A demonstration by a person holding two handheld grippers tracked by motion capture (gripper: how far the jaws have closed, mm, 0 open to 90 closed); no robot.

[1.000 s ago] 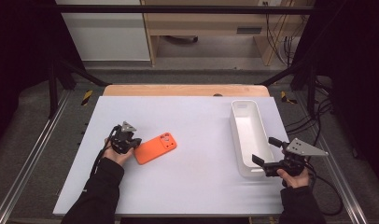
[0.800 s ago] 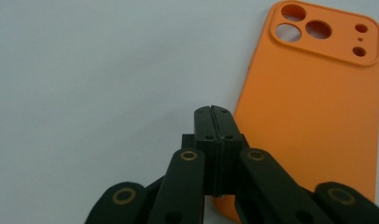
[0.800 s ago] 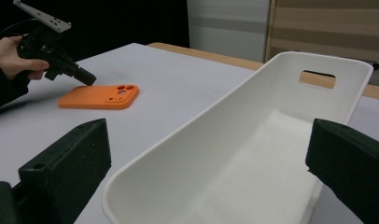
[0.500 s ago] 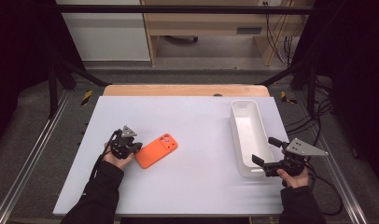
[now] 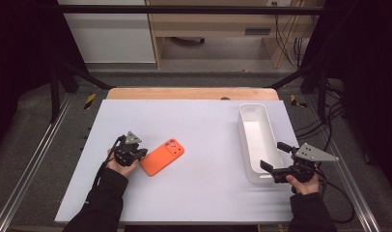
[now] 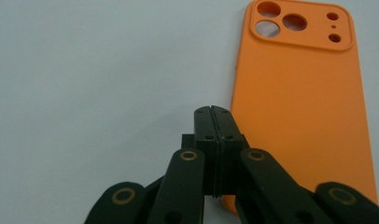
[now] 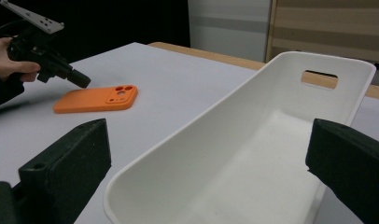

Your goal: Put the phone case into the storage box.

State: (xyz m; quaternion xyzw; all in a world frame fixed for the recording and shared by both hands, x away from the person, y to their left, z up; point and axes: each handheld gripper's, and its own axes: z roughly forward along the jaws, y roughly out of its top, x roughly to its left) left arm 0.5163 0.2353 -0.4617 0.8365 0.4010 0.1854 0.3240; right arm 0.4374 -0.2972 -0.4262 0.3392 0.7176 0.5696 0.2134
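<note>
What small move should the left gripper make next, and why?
Probably open the jaws. The left gripper is shut with nothing between its jaws, its tip at the near left edge of the orange phone case, which lies flat on the white table. Shut jaws cannot take the case's edge. The right gripper stands open around the white tray's near end.

From my left gripper (image 5: 141, 155), the orange phone case (image 5: 162, 156) lies flat just at three o'clock. Past it I see bare white tabletop (image 5: 208, 140) across to the white bin (image 5: 258, 141), whose walls block my right gripper (image 5: 276, 162) at twelve o'clock.
</note>
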